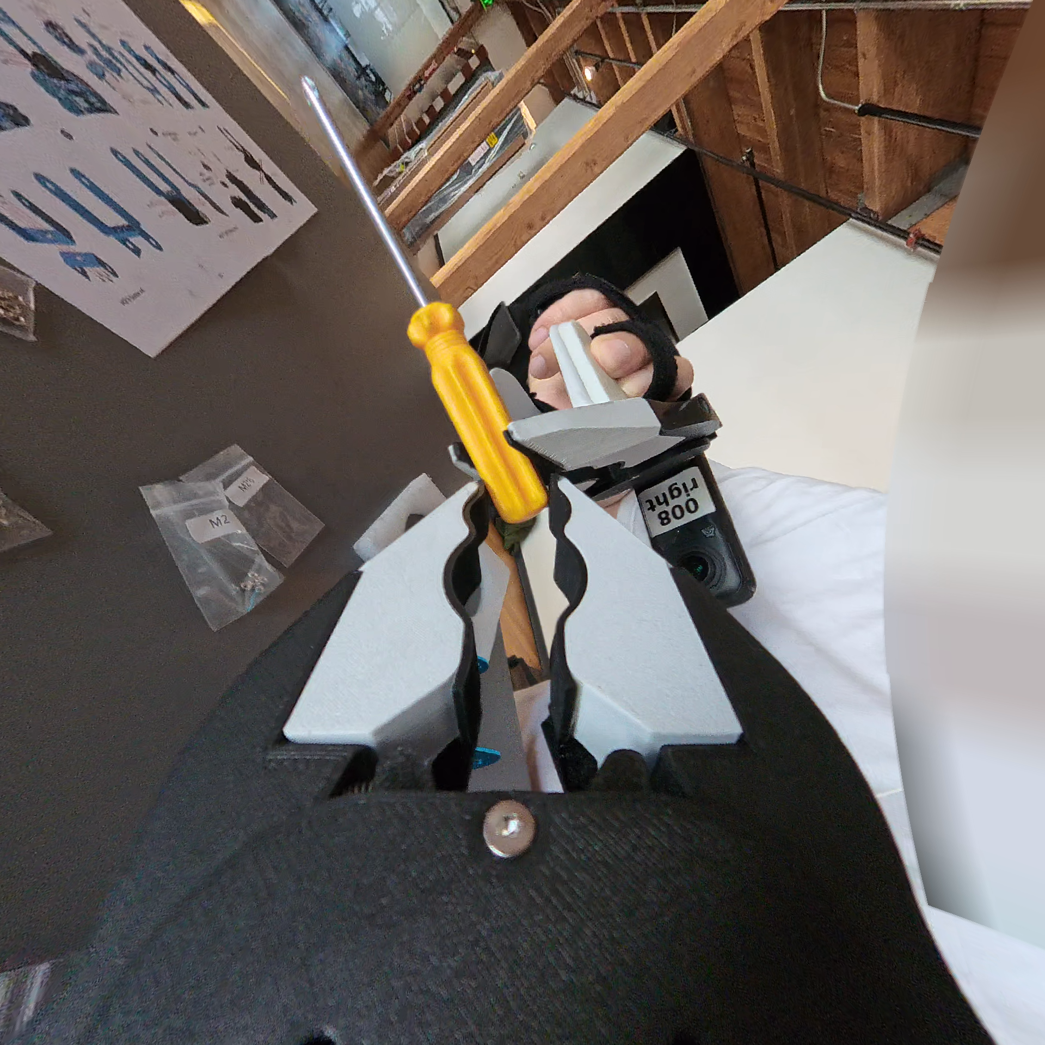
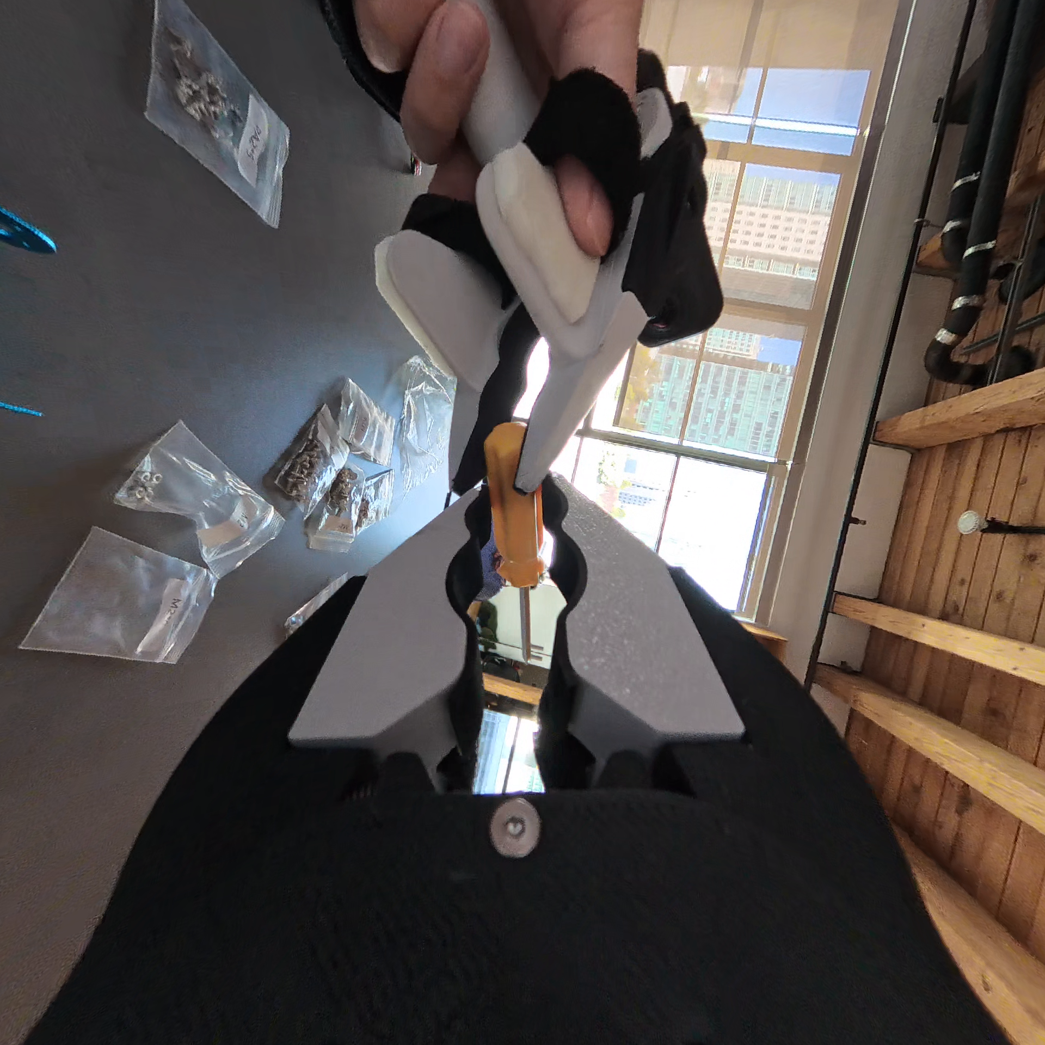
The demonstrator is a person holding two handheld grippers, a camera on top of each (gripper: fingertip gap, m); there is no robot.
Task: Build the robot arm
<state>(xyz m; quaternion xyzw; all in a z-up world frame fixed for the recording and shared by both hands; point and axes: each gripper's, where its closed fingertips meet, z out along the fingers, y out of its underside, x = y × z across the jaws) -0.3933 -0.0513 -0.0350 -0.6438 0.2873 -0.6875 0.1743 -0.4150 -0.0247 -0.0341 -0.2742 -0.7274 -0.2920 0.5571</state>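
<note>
Two hand-held grippers meet tip to tip around one tool, above a dark grey tabletop [image 1: 169, 407].

Left gripper [image 1: 512, 497]: grey wedge-shaped fingers with wavy black pads. The butt of the orange-yellow plastic-handled screwdriver [image 1: 478, 418] lies at the finger tips; whether the pads press on it or merely stand beside it cannot be told from either view.

Right gripper [image 2: 514, 503]: same construction. In the left wrist view its grey fingers close on the lower part of the handle from either side; in its own view the handle sits between its black pads, so it is clamped on the tool. A hand [image 1: 599, 350] with black straps holds this gripper's white trigger.

Screwdriver: held in the air, clear of the tabletop. Its thin steel shaft [image 1: 362, 186] slants away from the handle, the tip free.

Surroundings: clear plastic bags of small screws [image 2: 192, 492] lie scattered on the tabletop; a white printed sheet with blue and black figures [image 1: 113, 169] lies well apart from the grippers. A window [image 2: 735, 339] and wooden beams [image 1: 594, 141] form the background.
</note>
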